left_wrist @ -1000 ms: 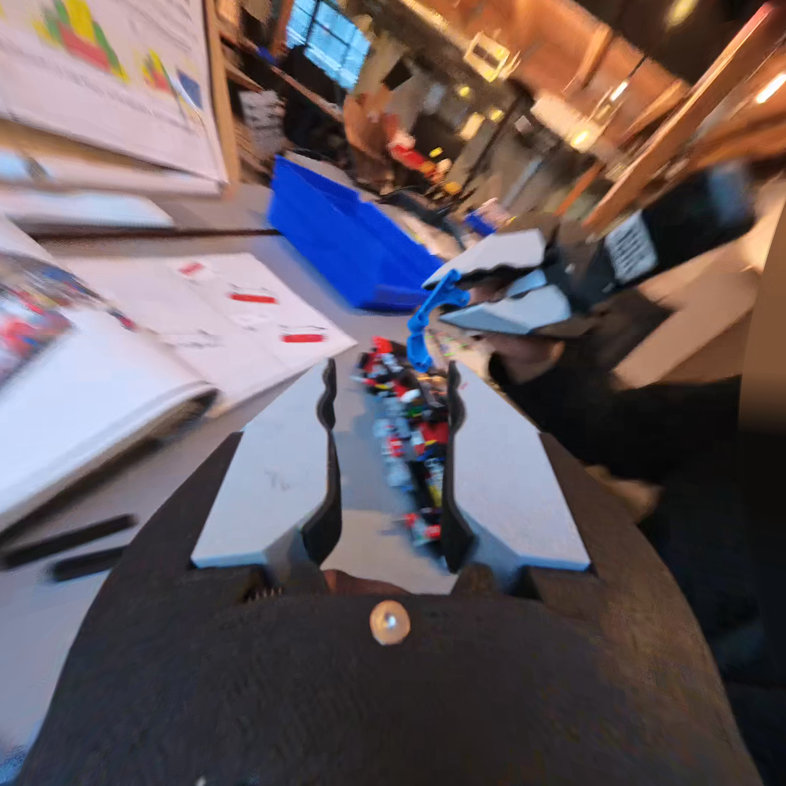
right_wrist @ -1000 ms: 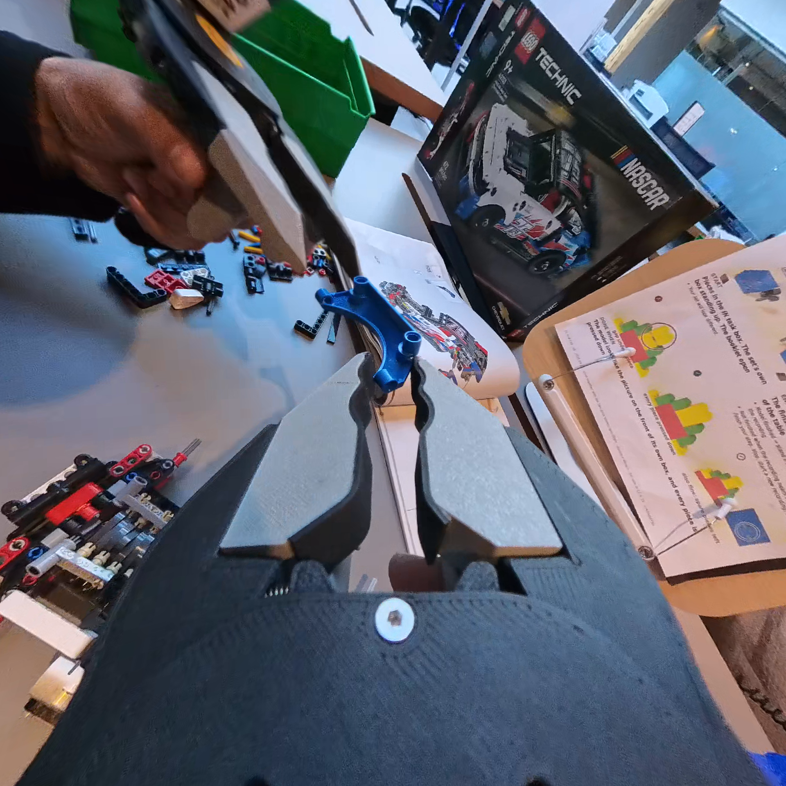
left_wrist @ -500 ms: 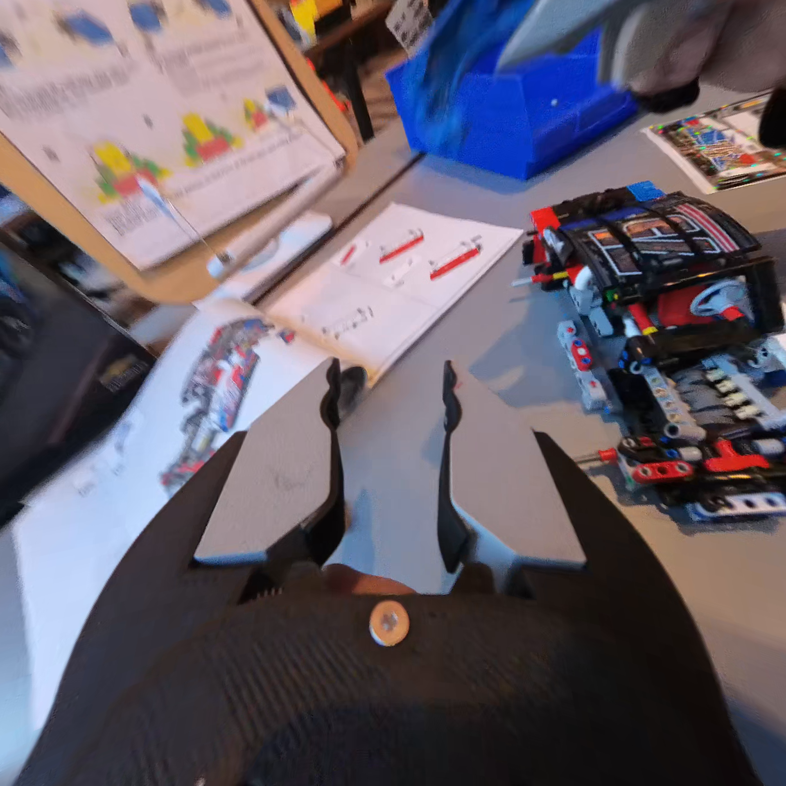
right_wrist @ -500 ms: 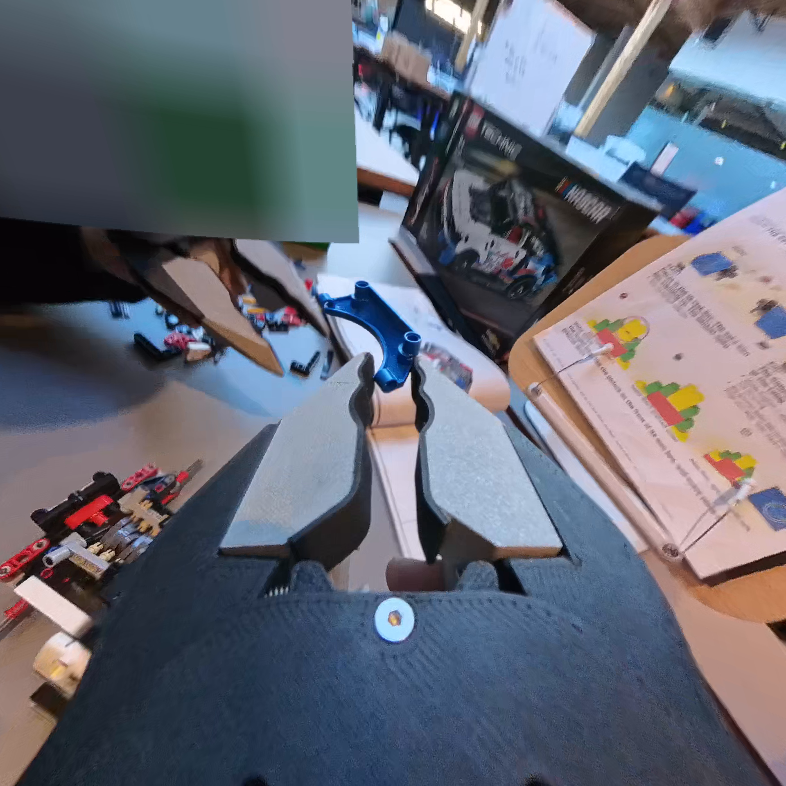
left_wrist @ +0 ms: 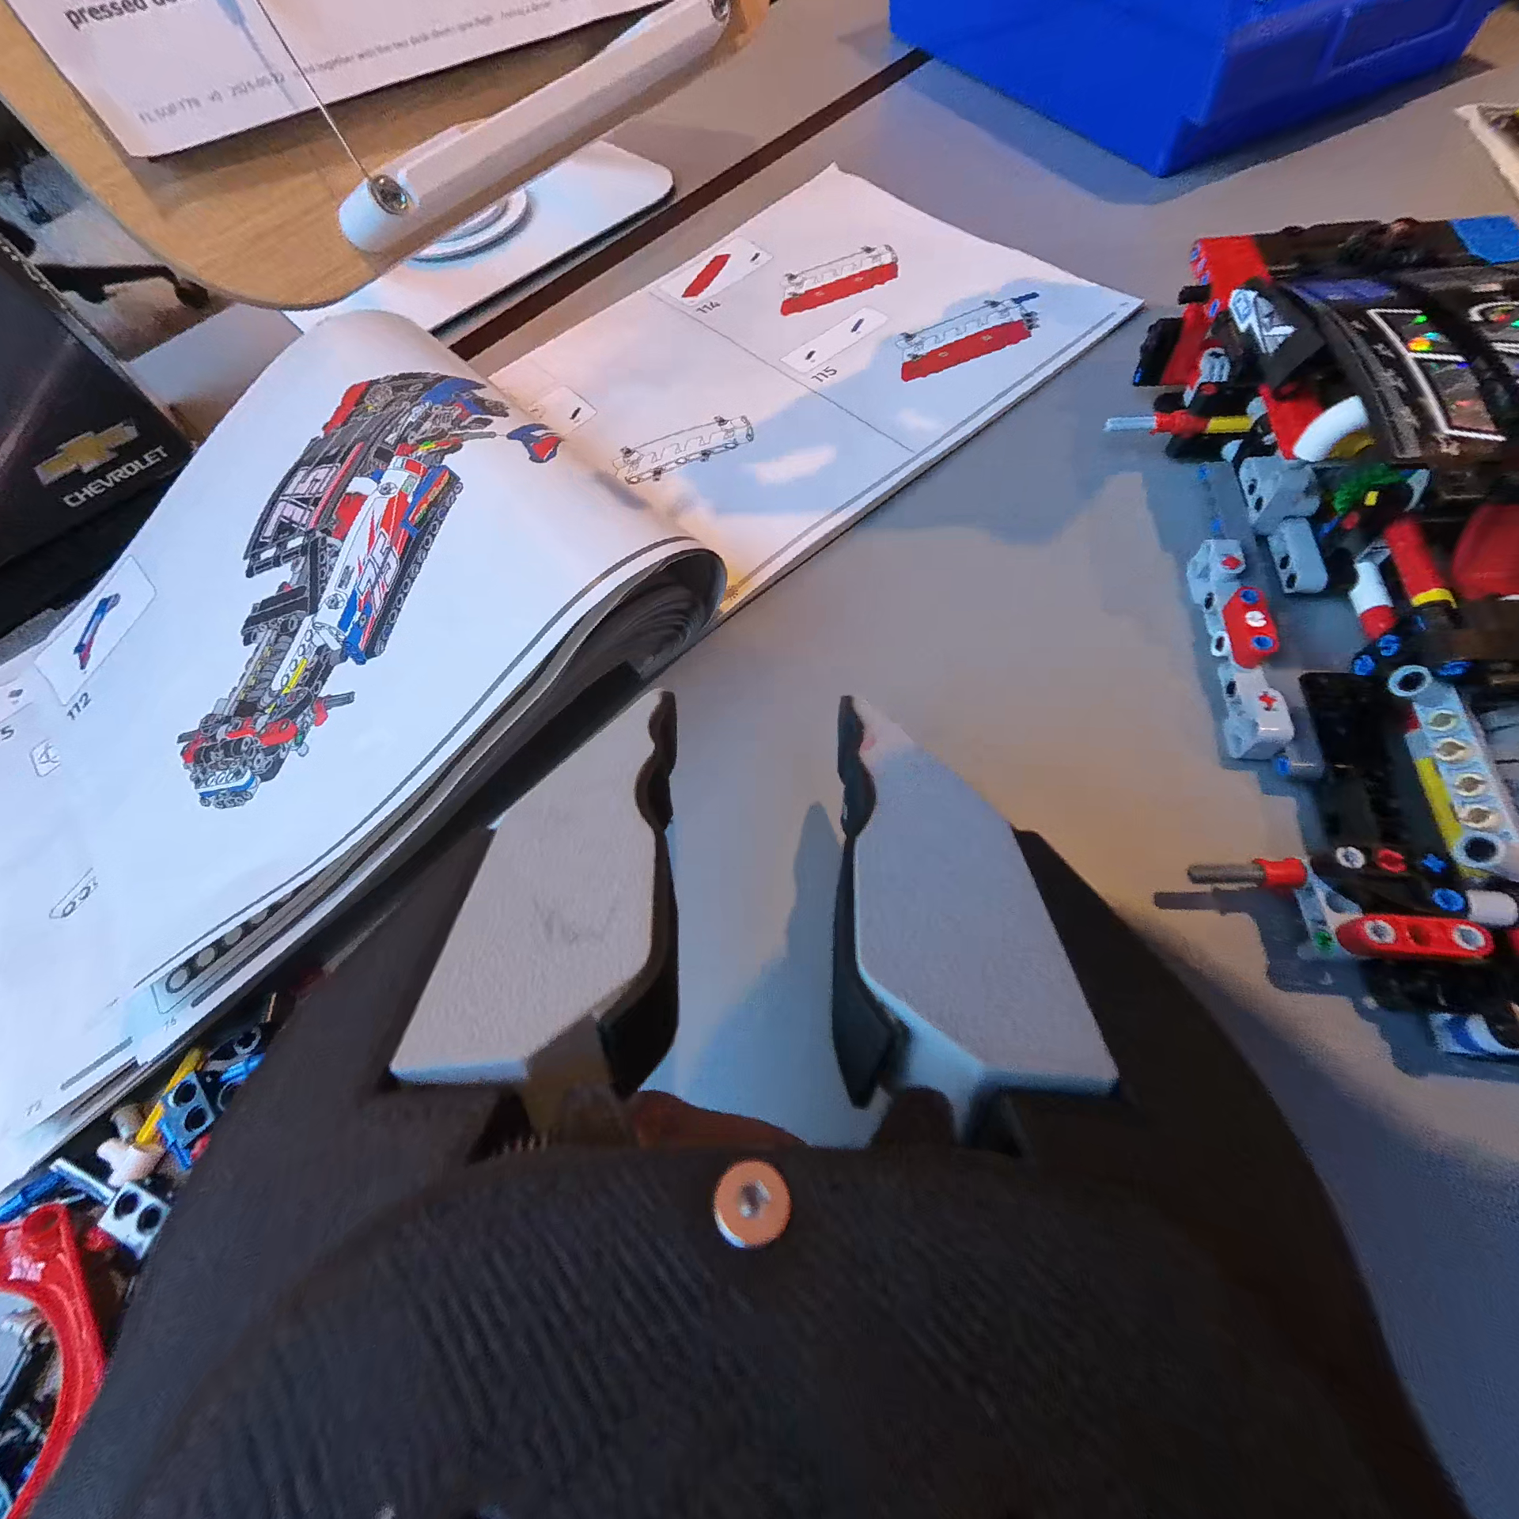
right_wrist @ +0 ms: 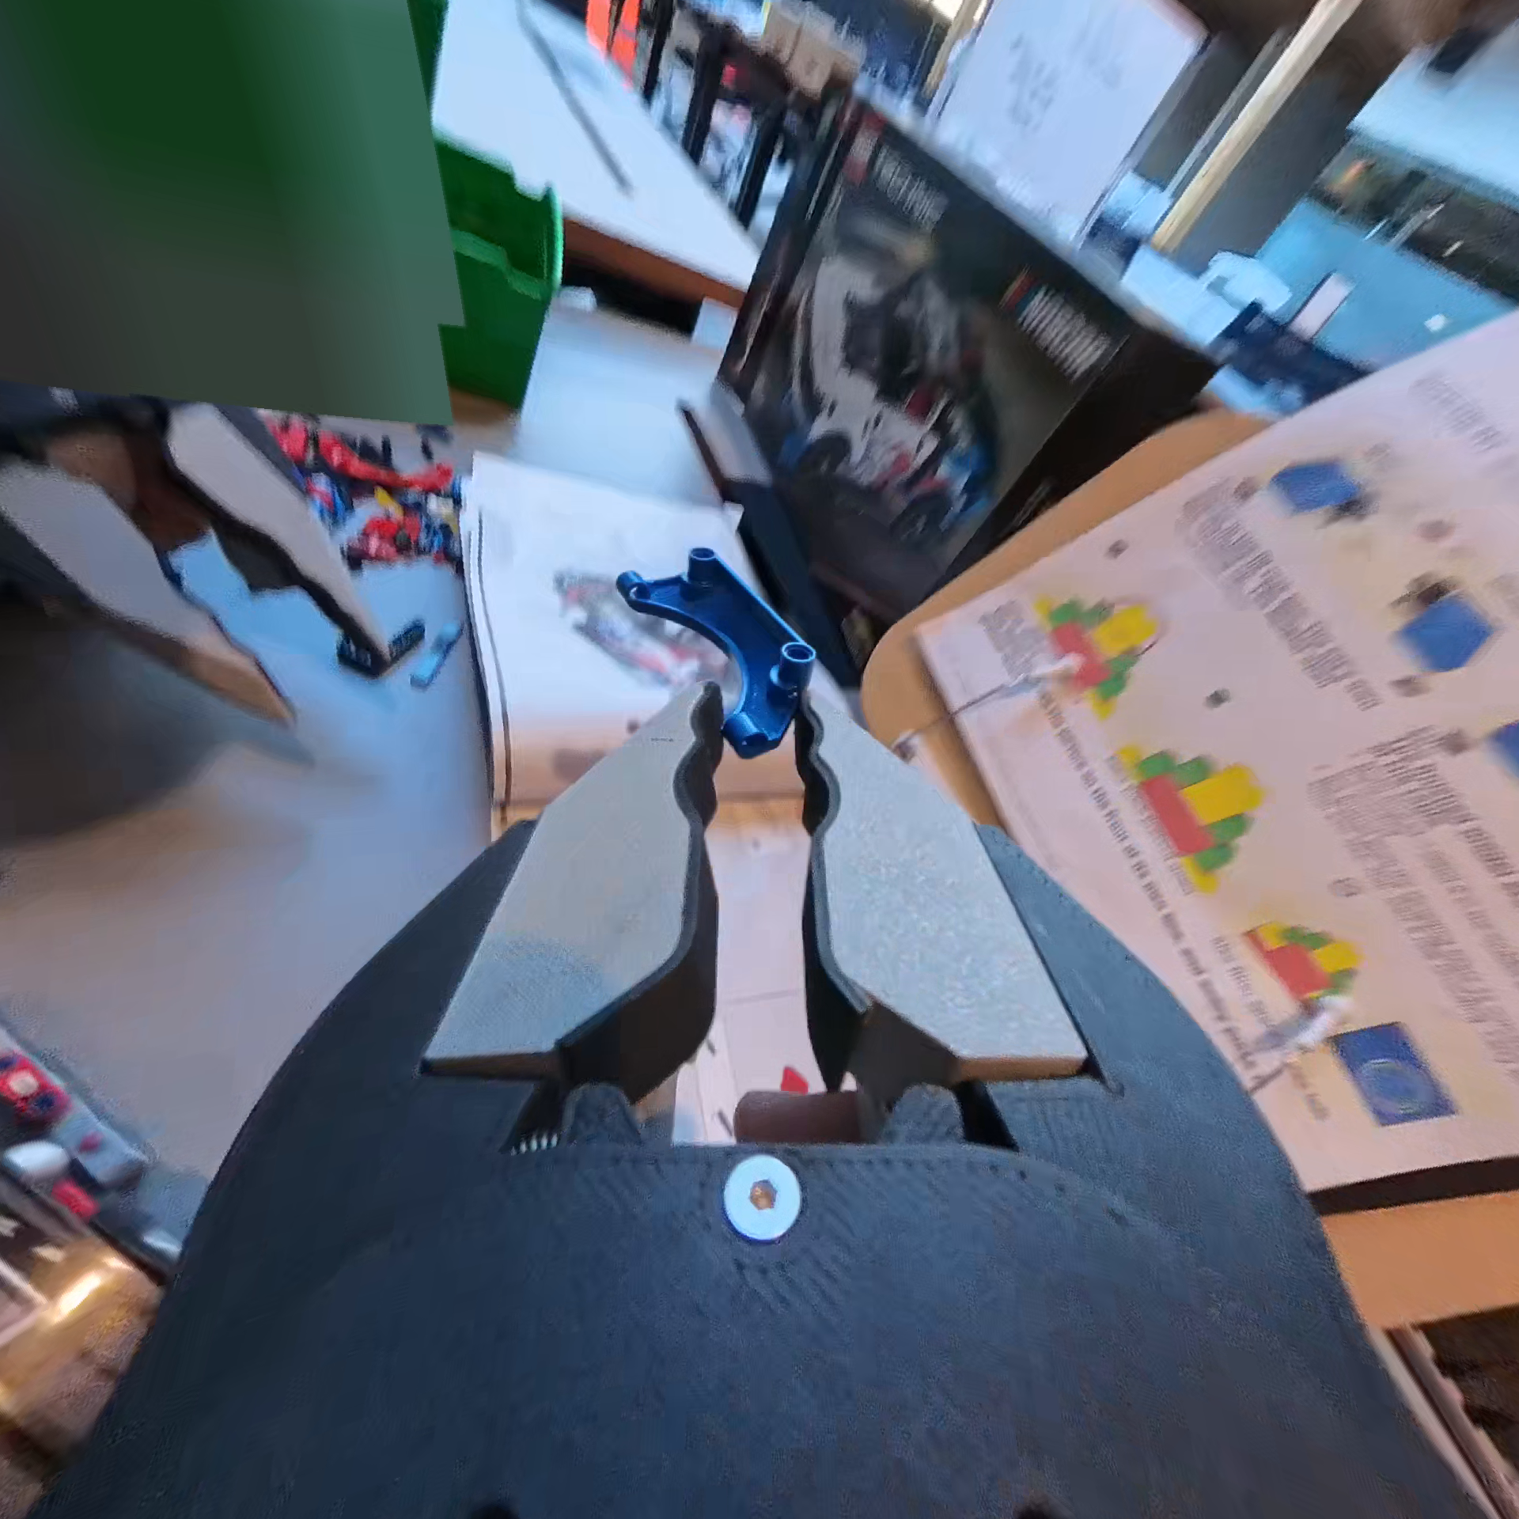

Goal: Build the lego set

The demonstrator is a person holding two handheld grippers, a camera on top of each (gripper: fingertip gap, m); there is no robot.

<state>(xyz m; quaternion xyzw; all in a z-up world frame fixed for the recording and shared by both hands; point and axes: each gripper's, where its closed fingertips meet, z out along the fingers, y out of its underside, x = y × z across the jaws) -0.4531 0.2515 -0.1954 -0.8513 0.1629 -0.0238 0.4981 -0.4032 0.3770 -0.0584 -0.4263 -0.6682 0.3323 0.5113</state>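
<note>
Grey tabletop (left_wrist: pixel 945 575), workshop setting, other tables and shelving blurred behind.

Left gripper (left_wrist: pixel 752 723): low over bare table, jaws parted, nothing between them. Also visible far left in the right wrist view (right_wrist: pixel 247 592), jaws apart, blurred.

Right gripper (right_wrist: pixel 756 723): raised above the table, jaws nearly together, clamped on one end of a curved blue lego piece (right_wrist: pixel 723 633). Piece arcs up and to the left from the fingertips; round sockets at both ends.

Partly built lego car (left_wrist: pixel 1381 575): right of the left gripper, resting on the table. Black, red, grey and yellow parts; black stickered roof panel at the far end; axles protruding on the near side.

Instruction booklet (left_wrist: pixel 411 575): open, flat on the table ahead-left of the left gripper; left page with a colour drawing of the car, right page with red beam steps. Pages curled at the spine.

Loose lego pieces (left_wrist: pixel 123 1151): heap at the booklet's near edge, left of the left gripper; red, blue, white, black.

Blue bin (left_wrist: pixel 1192 74): far edge of the table, beyond the car.

Set box (right_wrist: pixel 945 329): dark, car picture on its face, standing behind the booklet.

Green bin (right_wrist: pixel 493 271): behind the table, left of the box.

Printed sheet on wooden board (right_wrist: pixel 1233 740): propped right of the booklet, coloured brick figures on it.
</note>
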